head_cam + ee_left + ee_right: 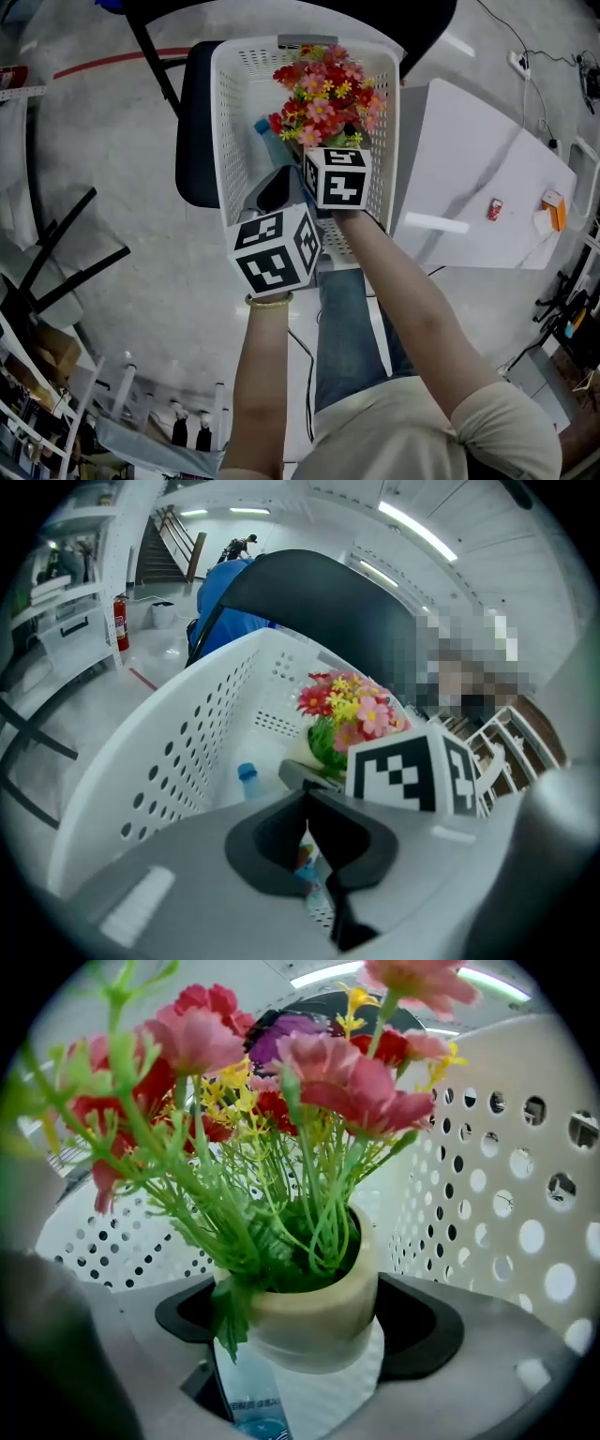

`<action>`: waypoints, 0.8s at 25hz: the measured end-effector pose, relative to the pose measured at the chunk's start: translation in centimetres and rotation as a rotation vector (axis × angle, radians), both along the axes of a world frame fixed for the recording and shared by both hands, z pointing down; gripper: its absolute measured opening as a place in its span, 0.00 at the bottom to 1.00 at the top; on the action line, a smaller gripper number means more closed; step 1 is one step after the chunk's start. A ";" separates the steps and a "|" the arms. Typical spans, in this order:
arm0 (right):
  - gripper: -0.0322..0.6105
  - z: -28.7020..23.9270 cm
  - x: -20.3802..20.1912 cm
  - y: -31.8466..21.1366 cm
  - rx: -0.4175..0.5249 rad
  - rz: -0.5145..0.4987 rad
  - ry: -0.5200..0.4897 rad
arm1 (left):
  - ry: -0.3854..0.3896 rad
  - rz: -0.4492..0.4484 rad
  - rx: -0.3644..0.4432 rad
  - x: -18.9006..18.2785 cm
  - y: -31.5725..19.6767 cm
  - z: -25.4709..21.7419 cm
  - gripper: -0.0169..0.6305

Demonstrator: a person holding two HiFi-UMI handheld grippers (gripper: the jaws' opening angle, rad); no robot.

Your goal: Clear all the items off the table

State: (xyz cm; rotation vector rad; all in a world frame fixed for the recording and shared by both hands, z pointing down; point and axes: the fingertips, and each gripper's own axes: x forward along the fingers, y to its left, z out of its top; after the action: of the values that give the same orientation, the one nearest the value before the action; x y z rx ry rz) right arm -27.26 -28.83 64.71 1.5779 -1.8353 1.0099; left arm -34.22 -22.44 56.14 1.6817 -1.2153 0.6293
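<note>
A white perforated basket (225, 112) (178, 733) (511, 1185) rests on a black chair (194, 122). My right gripper (325, 142) (309, 1321) is inside it, shut on a cream pot (314, 1302) of red, pink and yellow artificial flowers (323, 94) (354, 710) (281, 1082); the pot stands upright between the jaws. A blue-capped bottle (265, 131) (247, 772) lies in the basket beside the pot. My left gripper (272, 192) (307, 827) hovers over the basket's near left part, shut, with nothing in it.
A white table (469, 159) stands to the right of the basket, carrying a small red item (494, 208), an orange item (554, 208) and a white stick (434, 223). Shelves and black frames line the left side of the floor.
</note>
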 end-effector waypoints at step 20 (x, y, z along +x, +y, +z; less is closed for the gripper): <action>0.83 3.8 -1.2 0.6 -0.120 -0.037 -0.037 | 0.011 0.016 0.000 0.2 0.0 0.0 0.04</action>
State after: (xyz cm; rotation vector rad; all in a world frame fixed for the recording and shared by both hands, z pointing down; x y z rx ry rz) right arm -28.41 -28.19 68.51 1.4591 -1.7867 1.1169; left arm -34.02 -22.40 56.17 1.6939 -1.1950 0.6293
